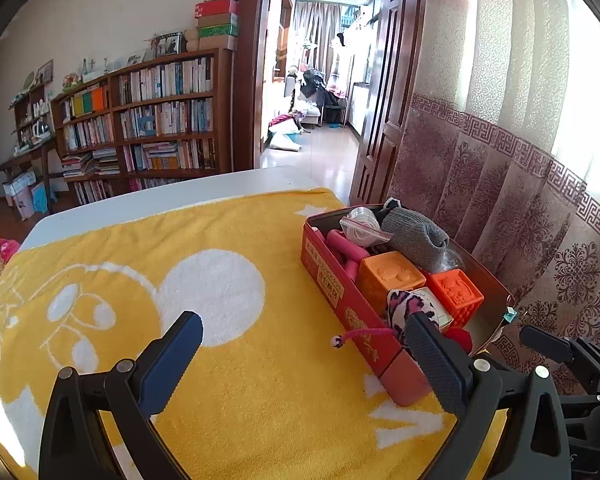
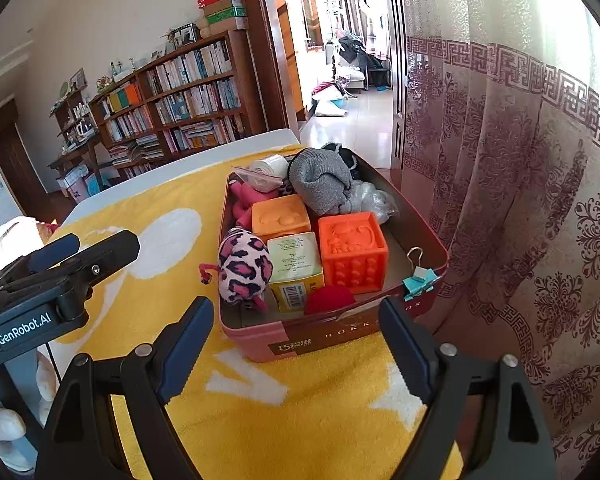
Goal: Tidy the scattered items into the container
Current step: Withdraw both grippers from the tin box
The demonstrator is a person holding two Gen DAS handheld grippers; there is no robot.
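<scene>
A red tin (image 2: 340,336) stands on the yellow towel (image 2: 300,408), full of items. Inside are two orange cubes (image 2: 354,248), a yellow-green box (image 2: 296,268), a red ball (image 2: 328,298), a grey sock (image 2: 320,184) and a blue binder clip (image 2: 420,280) on the rim. A pink leopard-print toy mouse (image 2: 242,264) leans on the tin's left wall, its tail hanging outside. My right gripper (image 2: 296,332) is open just before the tin's near wall, with nothing held. My left gripper (image 1: 304,344) is open over the towel beside the tin (image 1: 340,300), also with nothing held.
The towel covers a white table (image 1: 160,200) whose far edge shows. A patterned curtain (image 2: 520,200) hangs close behind the tin on the right. A bookshelf (image 1: 148,120) and an open doorway (image 1: 320,100) lie beyond the table. The towel left of the tin is bare.
</scene>
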